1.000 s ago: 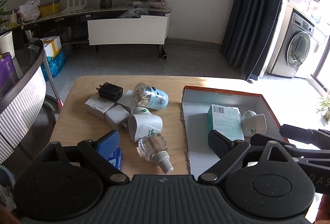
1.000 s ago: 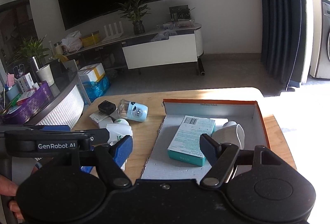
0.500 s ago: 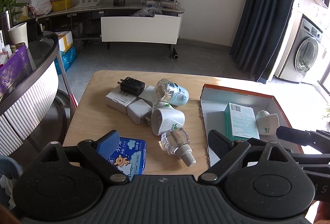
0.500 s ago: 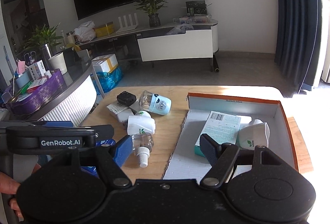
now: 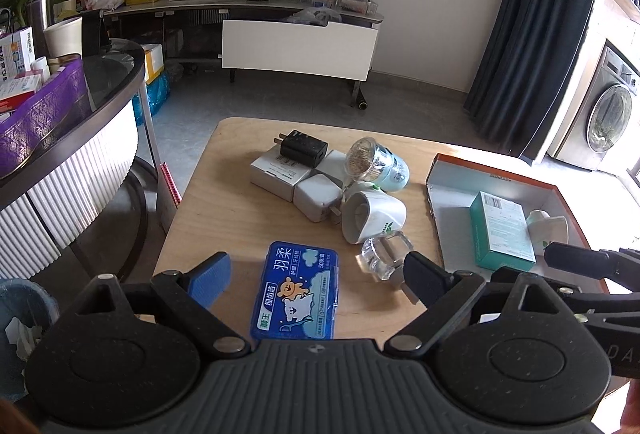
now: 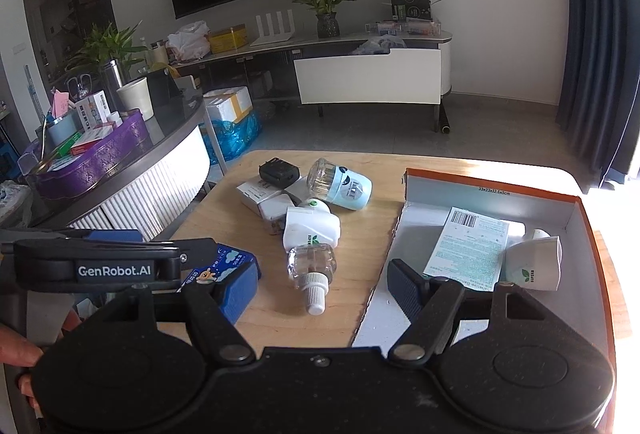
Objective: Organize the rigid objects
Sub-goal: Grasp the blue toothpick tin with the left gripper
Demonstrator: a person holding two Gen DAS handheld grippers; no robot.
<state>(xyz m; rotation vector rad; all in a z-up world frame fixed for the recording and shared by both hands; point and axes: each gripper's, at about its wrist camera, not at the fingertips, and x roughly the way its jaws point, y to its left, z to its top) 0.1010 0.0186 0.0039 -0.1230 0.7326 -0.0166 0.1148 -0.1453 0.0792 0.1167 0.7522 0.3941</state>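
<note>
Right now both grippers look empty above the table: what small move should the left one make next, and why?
Probably lower the left gripper onto the blue flat case. Its jaws stand open with the case lying flat right between them, nearest of the loose items, while the orange-rimmed box already holds a teal carton.

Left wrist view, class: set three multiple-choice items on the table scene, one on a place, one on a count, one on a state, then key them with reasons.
1. Where does the teal carton lie?
A. Inside the orange-rimmed box
B. On the bare wood
C. On the floor

2. How many things lie in that box?
A. One
B. Two
C. Four

3. How does the left tool stand?
A. Shut on the blue tin
B. Open, gripping nothing
C. Shut on the clear bottle

Key: 1 A, the carton lies within the box walls. 2 B, only the carton and a white plug-in diffuser lie there. 3 B, the blue tin lies on the table between its spread fingers, untouched.
</note>
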